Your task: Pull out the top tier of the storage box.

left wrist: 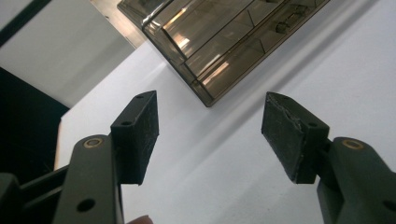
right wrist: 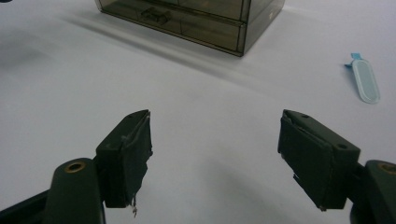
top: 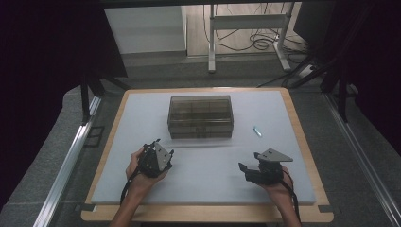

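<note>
Smoky plastic drawer box (top: pixel 200 116), contents unclear.

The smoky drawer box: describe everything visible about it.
The drawer box is a low rectangular case of translucent smoky-brown plastic, glossy, with dividers showing through its top. Its front holds shut drawers, one with a small handle. It sits flat and upright on the white mat, toward the far middle, its long side facing the person. Nothing but the mat touches it; both tongs are apart from it, and a small light-blue item lies to its right.

Left gripper (left wrist: pixel 210 135) jaws spread (nothing between), smoky drawer box (left wrist: pixel 219 39) ahead
</note>
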`<action>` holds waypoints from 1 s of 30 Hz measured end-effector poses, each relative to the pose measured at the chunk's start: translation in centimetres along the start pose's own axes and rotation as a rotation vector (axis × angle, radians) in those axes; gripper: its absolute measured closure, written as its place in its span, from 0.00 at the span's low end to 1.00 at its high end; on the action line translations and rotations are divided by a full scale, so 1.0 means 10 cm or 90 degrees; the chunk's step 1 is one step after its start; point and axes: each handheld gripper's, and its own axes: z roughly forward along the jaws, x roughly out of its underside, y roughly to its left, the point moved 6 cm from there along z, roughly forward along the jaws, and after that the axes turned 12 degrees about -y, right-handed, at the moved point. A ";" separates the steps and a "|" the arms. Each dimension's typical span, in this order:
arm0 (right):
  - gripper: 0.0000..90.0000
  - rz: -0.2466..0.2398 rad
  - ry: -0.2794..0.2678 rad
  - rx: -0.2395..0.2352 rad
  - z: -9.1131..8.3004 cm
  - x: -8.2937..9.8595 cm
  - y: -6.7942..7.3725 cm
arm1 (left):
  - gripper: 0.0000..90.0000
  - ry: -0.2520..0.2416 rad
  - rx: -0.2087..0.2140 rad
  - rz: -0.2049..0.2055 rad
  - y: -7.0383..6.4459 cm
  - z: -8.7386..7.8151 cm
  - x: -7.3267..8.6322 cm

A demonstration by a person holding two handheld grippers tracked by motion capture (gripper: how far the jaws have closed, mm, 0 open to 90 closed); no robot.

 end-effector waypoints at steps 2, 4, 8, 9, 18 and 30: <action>0.28 0.000 0.000 -0.003 0.02 0.00 0.01 | 0.42 -0.002 0.003 -0.010 0.02 0.00 0.00; 0.29 0.003 -0.001 -0.005 0.02 -0.01 0.00 | 0.42 -0.003 0.005 -0.022 0.04 -0.01 0.00; 0.29 0.000 -0.001 -0.001 0.02 -0.03 -0.01 | 0.42 -0.006 0.015 -0.048 0.11 -0.03 0.00; 0.29 -0.003 -0.001 0.001 0.01 -0.04 -0.02 | 0.42 -0.007 0.017 -0.055 0.12 -0.03 0.00; 0.32 0.002 -0.018 -0.001 0.07 -0.15 -0.07 | 0.42 -0.012 0.049 -0.090 0.23 0.01 0.05; 0.35 -0.001 -0.029 -0.015 0.08 -0.33 -0.10 | 0.42 -0.013 0.074 -0.110 0.28 0.09 0.07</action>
